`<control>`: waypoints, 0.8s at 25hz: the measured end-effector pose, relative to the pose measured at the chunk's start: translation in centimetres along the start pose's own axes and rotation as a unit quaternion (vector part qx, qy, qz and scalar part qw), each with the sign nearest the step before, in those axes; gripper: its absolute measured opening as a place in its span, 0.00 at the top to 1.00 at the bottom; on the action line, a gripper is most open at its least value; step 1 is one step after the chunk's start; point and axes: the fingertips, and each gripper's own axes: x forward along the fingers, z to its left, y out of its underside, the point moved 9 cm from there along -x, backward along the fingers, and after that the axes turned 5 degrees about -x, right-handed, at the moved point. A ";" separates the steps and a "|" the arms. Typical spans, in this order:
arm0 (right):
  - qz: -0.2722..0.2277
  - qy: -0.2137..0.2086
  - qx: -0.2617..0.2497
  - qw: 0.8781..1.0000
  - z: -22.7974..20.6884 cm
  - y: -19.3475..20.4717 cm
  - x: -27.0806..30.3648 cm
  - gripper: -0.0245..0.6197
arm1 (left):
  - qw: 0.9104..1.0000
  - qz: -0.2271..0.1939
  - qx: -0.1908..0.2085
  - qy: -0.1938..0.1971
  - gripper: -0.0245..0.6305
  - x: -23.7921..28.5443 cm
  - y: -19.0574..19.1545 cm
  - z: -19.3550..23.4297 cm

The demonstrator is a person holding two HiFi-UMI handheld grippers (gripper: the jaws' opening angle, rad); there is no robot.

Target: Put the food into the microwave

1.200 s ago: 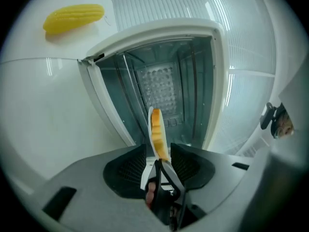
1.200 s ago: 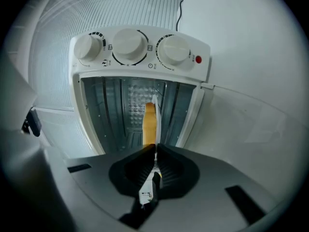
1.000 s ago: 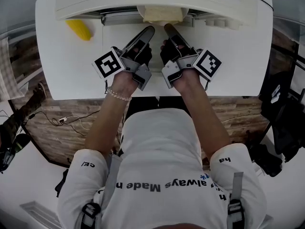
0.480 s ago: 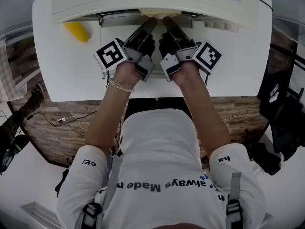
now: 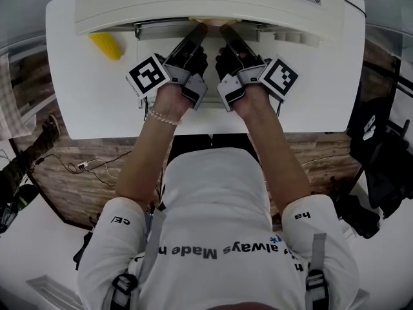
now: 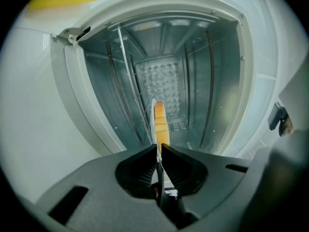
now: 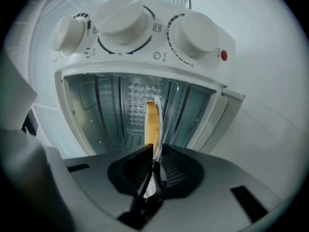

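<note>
Overhead, the microwave (image 5: 213, 5) mostly hides the food (image 6: 161, 124) and tips of the left claw (image 6: 159, 151) and right claw (image 7: 153, 153).

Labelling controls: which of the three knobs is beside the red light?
The rightmost knob in the right gripper view; the red light sits just past it, away from the middle knob and left knob.

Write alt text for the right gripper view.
The right gripper is shut on the rim of a thin white plate, seen edge-on, carrying golden food, at the mouth of the open microwave. Three white knobs sit above the cavity.
</note>
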 end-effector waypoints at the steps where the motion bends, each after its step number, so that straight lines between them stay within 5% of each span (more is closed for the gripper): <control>1: 0.001 0.002 -0.006 1.000 0.0 -0.3 -0.2 0.92 | 1.000 -0.001 0.001 -0.001 0.92 0.0 0.0 -0.1; 14: 0.023 0.015 -0.161 0.987 4.5 -2.9 -6.0 0.92 | 0.999 -0.005 0.042 -0.027 0.92 -4.6 1.1 -4.6; 20: 0.032 -0.009 -0.268 0.963 8.9 -3.4 -8.8 0.92 | 0.982 0.012 0.184 -0.031 0.93 -6.8 1.0 -9.0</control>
